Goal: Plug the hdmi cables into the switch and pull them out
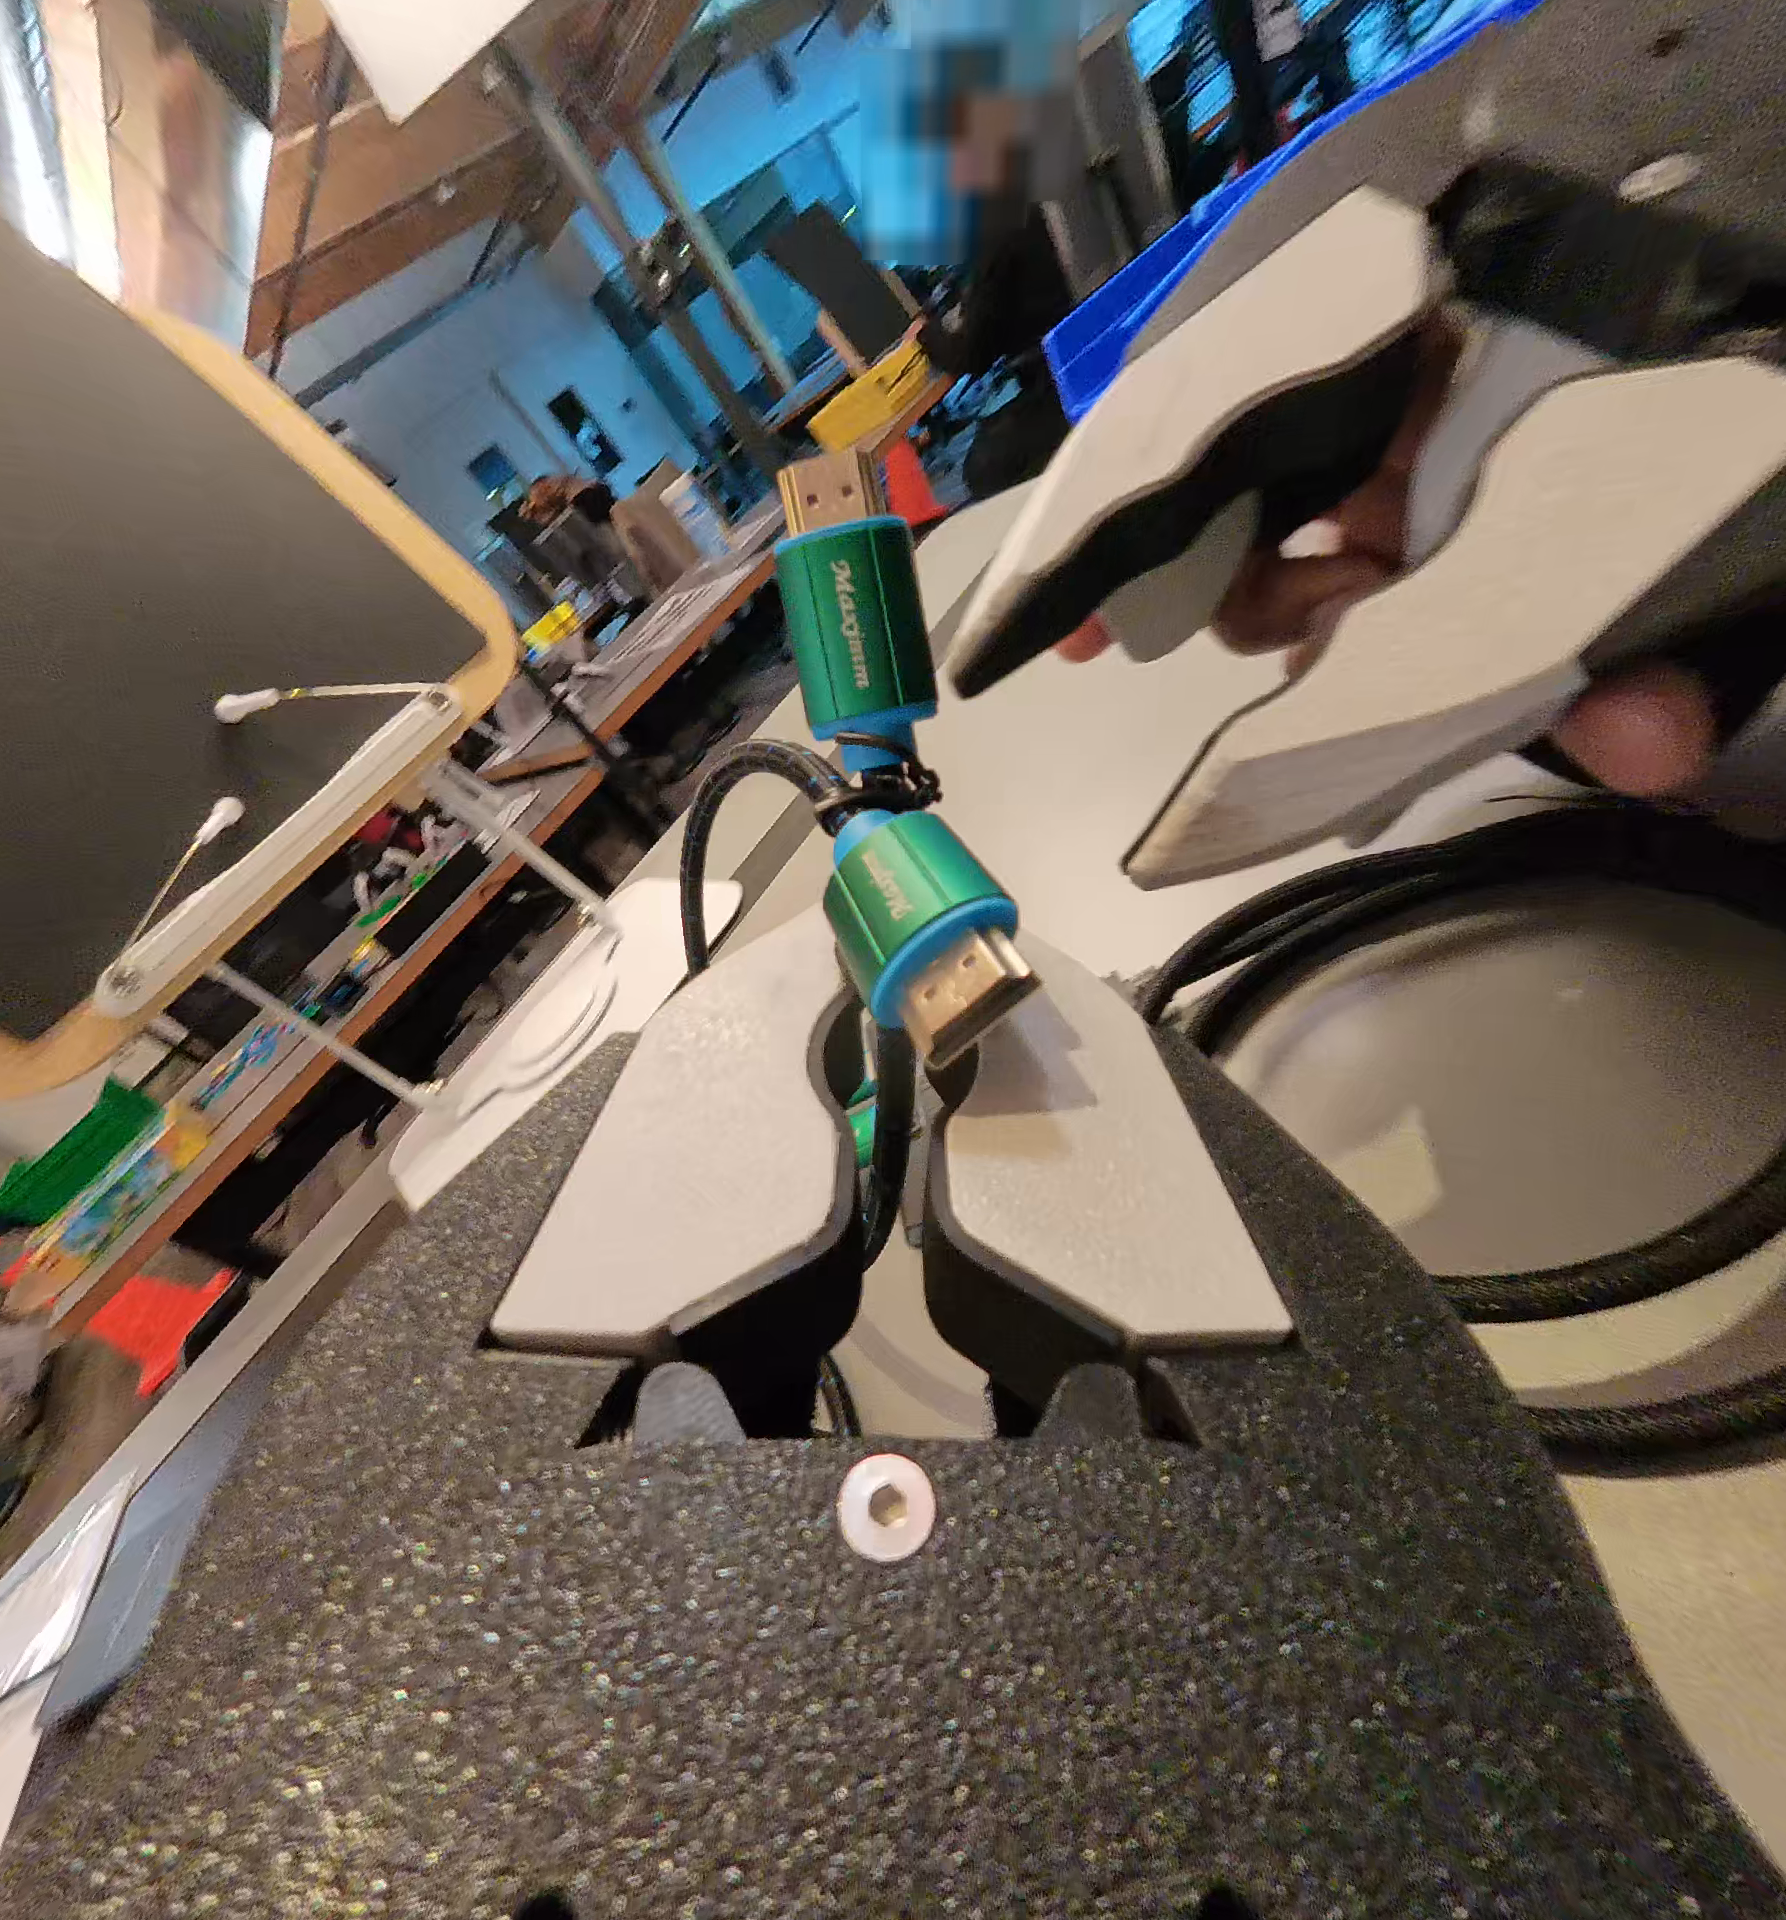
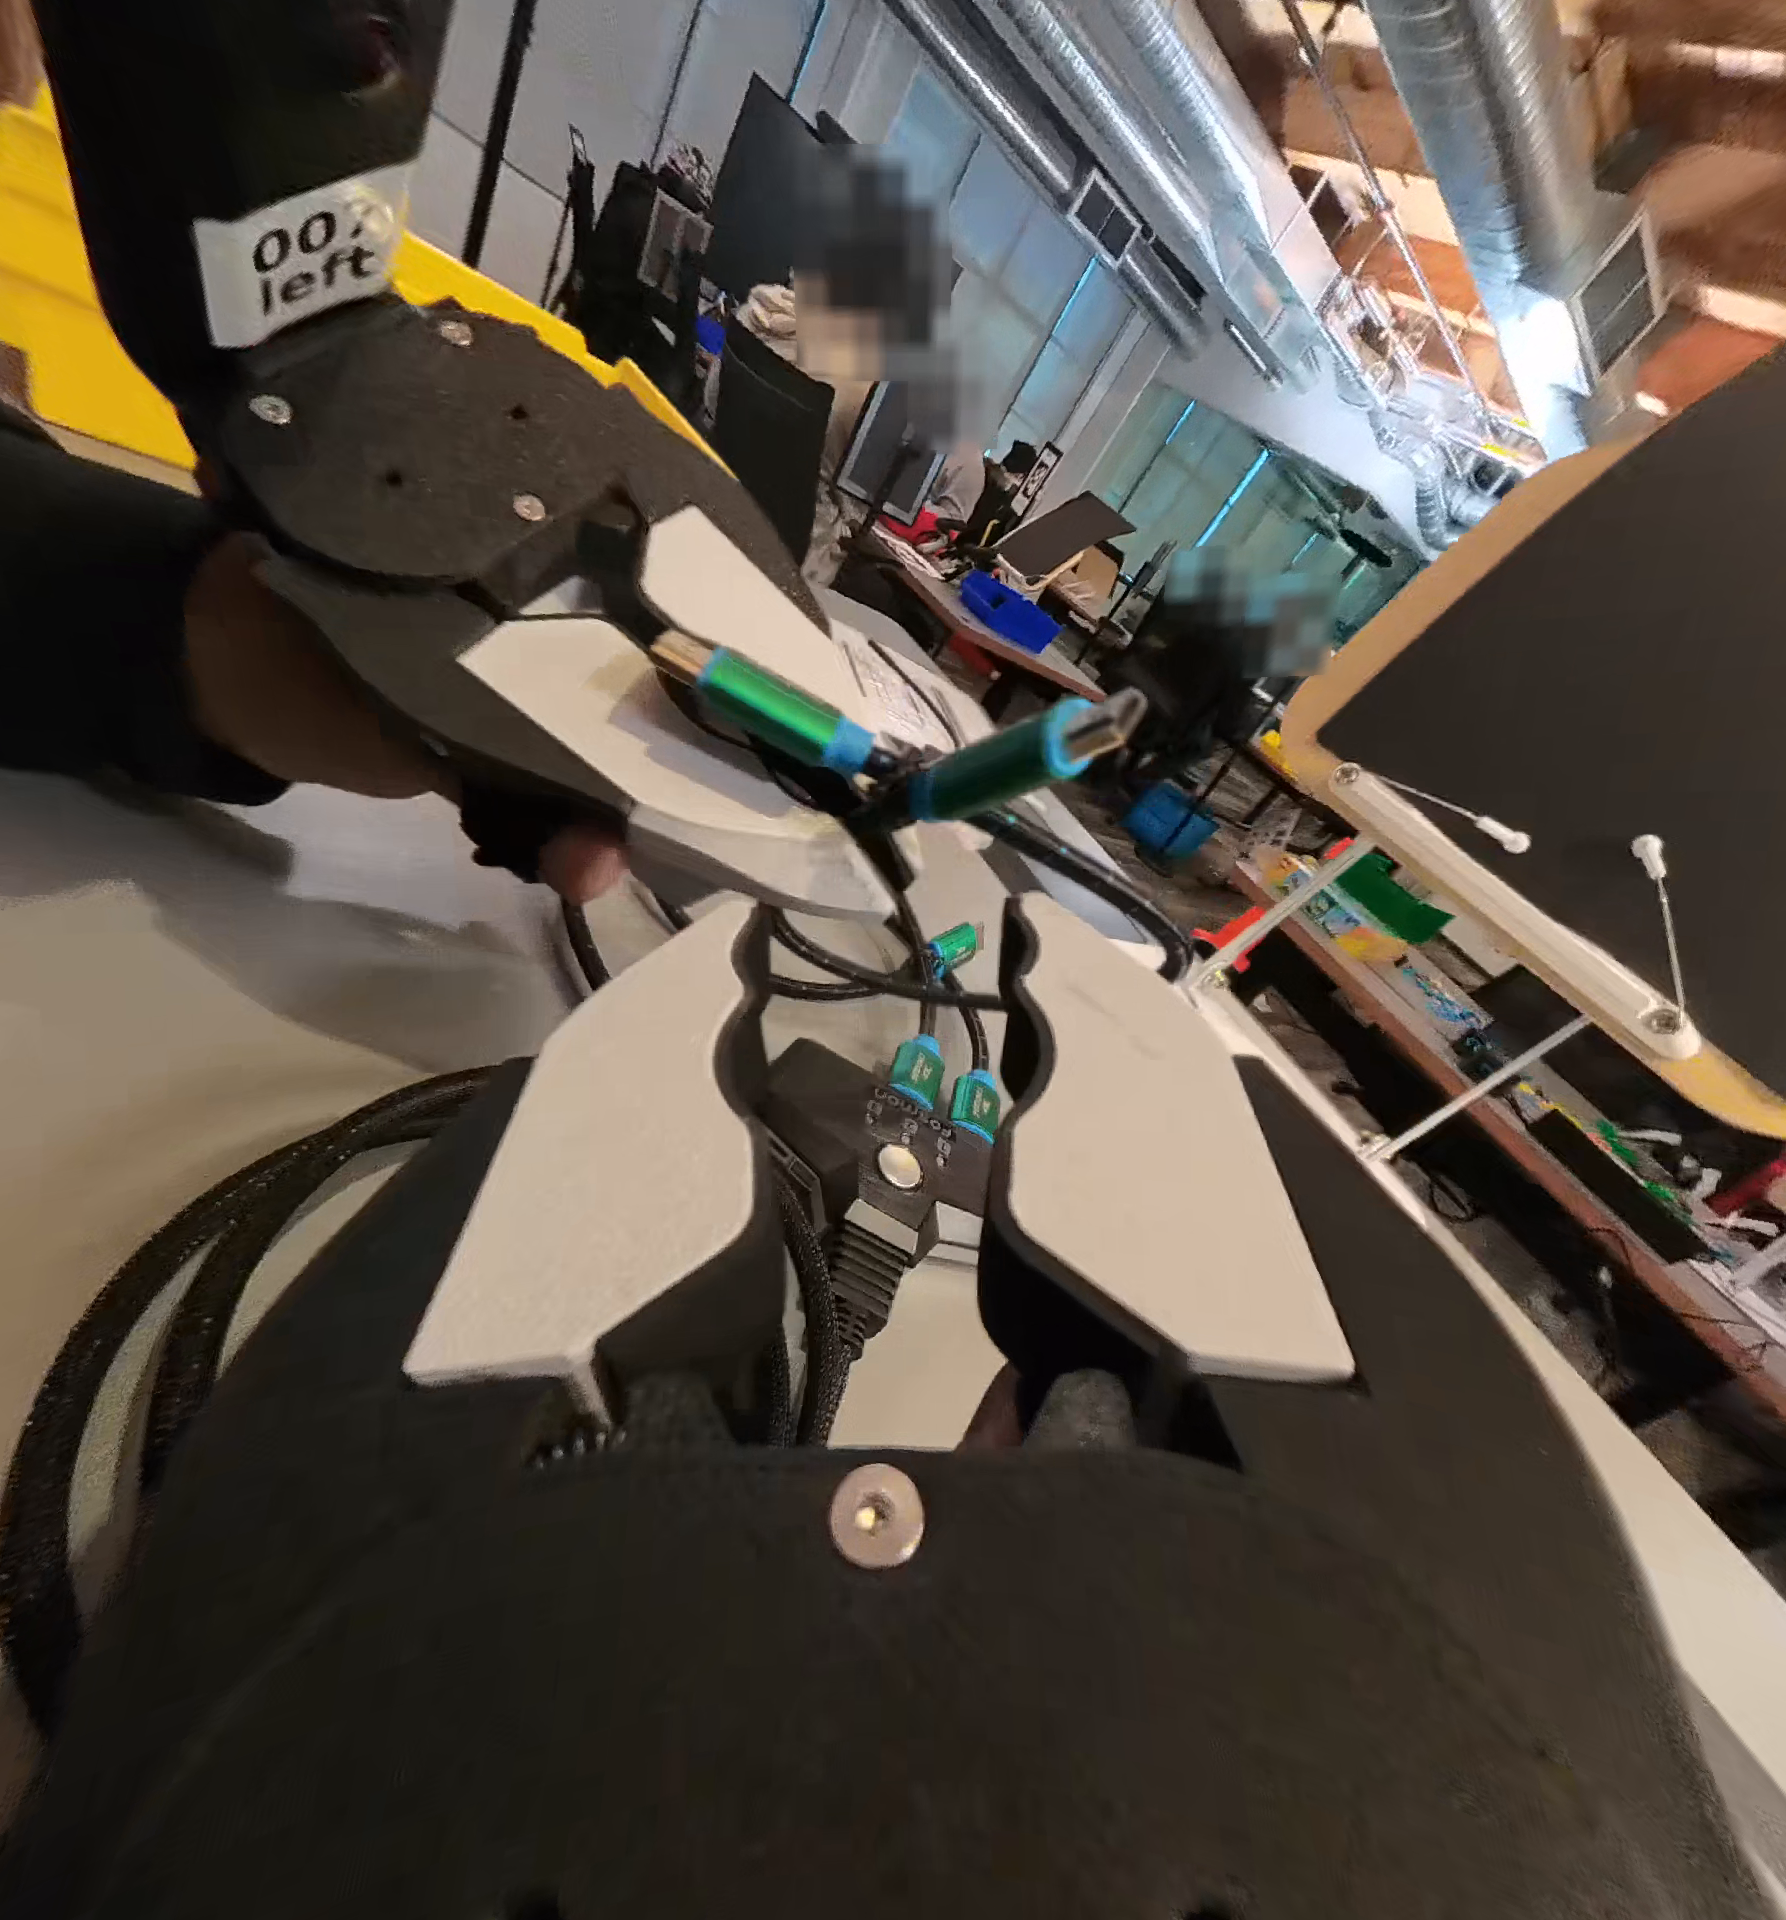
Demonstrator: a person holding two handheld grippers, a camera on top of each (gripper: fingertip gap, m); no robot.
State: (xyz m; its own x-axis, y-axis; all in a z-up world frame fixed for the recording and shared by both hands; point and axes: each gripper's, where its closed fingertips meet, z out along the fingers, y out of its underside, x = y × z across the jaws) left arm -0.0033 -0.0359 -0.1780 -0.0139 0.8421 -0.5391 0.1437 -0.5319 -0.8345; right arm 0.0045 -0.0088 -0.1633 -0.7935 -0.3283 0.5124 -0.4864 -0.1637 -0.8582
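My left gripper [image 1: 920,1049] is shut on a black braided HDMI cable [image 1: 894,1143] just below two green plugs tied together. One plug [image 1: 853,623] points up, the other [image 1: 920,925] points down toward me. The right wrist view shows this gripper [image 2: 837,758] with both plugs [image 2: 775,707] at upper left. My right gripper [image 2: 884,925] is open. Through its gap I see the black HDMI switch [image 2: 868,1132] with two green plugs [image 2: 915,1070] in it. I cannot tell whether the fingers touch the switch. A third green plug [image 2: 956,940] lies loose beyond it.
Coils of thick black cable [image 1: 1595,1351] lie on the white table [image 2: 141,935] under my right gripper [image 1: 1045,774]. A black board with a wooden rim [image 1: 141,623] on thin white legs stands at the table's far edge. Cluttered benches and people are farther back. My left and right fingertips are right by each other.
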